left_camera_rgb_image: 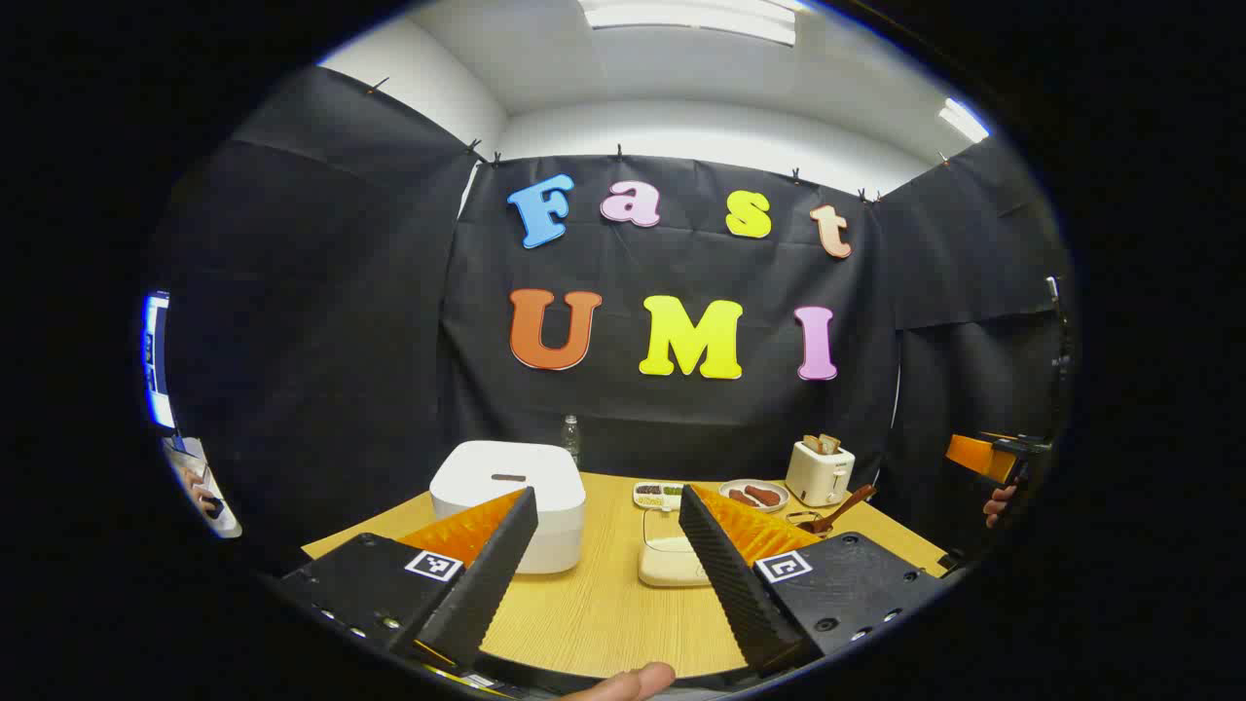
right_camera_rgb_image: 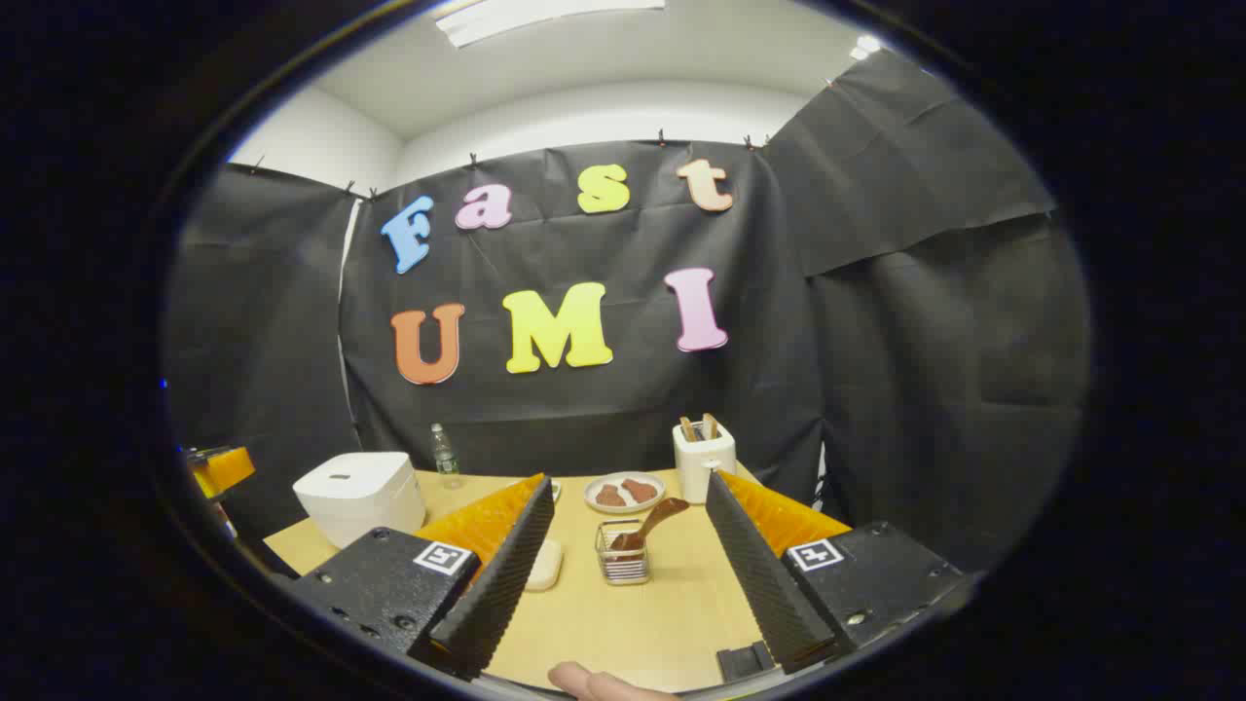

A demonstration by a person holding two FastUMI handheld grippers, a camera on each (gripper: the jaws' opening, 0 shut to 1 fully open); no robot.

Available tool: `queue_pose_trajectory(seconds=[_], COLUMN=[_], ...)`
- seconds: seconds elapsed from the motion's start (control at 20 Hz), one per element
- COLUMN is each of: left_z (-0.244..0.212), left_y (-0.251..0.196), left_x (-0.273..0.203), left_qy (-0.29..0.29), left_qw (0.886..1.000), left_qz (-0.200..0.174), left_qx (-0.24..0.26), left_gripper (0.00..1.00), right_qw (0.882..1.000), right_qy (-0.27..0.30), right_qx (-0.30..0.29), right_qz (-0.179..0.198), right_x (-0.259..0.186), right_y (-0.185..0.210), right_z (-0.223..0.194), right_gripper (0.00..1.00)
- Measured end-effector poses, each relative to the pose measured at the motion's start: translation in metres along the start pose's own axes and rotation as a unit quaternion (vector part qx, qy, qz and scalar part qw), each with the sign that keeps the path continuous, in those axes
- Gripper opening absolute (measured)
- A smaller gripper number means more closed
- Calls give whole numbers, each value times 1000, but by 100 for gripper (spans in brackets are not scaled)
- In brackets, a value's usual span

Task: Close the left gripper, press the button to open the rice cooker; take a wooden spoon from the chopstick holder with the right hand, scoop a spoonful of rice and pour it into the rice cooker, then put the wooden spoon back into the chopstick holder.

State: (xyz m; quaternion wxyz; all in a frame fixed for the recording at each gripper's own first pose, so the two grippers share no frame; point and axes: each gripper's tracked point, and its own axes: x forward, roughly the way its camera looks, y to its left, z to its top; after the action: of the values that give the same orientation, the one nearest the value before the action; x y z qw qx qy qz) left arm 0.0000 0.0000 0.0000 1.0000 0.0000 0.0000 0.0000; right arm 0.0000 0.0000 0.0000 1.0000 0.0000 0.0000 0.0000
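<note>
Your cooker (left_camera_rgb_image: 509, 501) sits shut toward the bench's far left corner, the spoon (right_camera_rgb_image: 650, 521) leaning in its wire holder (right_camera_rgb_image: 623, 563) mid-bench. Your left gripper (left_camera_rgb_image: 604, 565) hangs with fingers apart; press the lid button like that and, I judge, the tips may straddle it or skid across the smooth top. Your right gripper (right_camera_rgb_image: 633, 574) is apart too, facing the holder, which looks light enough to tip. The bench (right_camera_rgb_image: 633, 623) is pale wood, also carrying a cream dish (left_camera_rgb_image: 667, 565), plate (right_camera_rgb_image: 624, 492) and toaster (right_camera_rgb_image: 703, 460), inside black cloth walls.

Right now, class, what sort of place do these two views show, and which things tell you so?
Probably a staged kitchen-style booth, not a real kitchen: a rice cooker, a toaster and a chopstick holder with a wooden spoon stand on one wooden table.
</note>
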Motion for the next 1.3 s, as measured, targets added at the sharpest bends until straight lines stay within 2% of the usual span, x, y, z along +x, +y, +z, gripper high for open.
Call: queue_pose_trajectory(seconds=[0.3, 0.4, 0.55, 0.75, 0.9, 0.95, 1.0, 1.05, 1.15, 1.3], left_z=[3, 5, 9, 12, 14, 13, 13, 13, 16, 5], left_y=[11, 15, 14, 19, 29, 30, 34, 37, 49, 62], left_x=[1, 1, 1, 9, 21, 26, 29, 35, 47, 69], left_qy=[-3, -7, -15, -19, -17, -12, -5, -1, 6, 39], left_qw=[1000, 1000, 1000, 1000, 1000, 1000, 999, 999, 999, 998], left_qz=[6, 7, -4, -14, -16, -20, -23, -21, -18, -10], left_qx=[-2, -1, -5, -5, 8, 17, 25, 30, 39, 42], left_gripper=[94, 94, 94, 93, 72, 69, 60, 45, 38, 5], right_qw=[1000, 1000, 999, 999, 999, 999, 999, 999, 999, 999], right_qy=[-16, -30, -44, -45, -38, -37, -36, -34, -34, -36], right_qx=[-1, 6, 10, 16, 13, 13, 13, 14, 15, 11], right_qz=[10, 0, -2, 5, 5, 5, 4, 4, 8, 9], right_x=[-2, -1, 0, 3, 10, 12, 14, 16, 20, 24], right_y=[3, -3, -4, -3, -3, -3, -5, -6, -7, -12], right_z=[6, 11, 13, 9, 0, -2, -3, -6, -9, -16], right_gripper=[100, 100, 98, 100, 100, 100, 99, 99, 99, 100])
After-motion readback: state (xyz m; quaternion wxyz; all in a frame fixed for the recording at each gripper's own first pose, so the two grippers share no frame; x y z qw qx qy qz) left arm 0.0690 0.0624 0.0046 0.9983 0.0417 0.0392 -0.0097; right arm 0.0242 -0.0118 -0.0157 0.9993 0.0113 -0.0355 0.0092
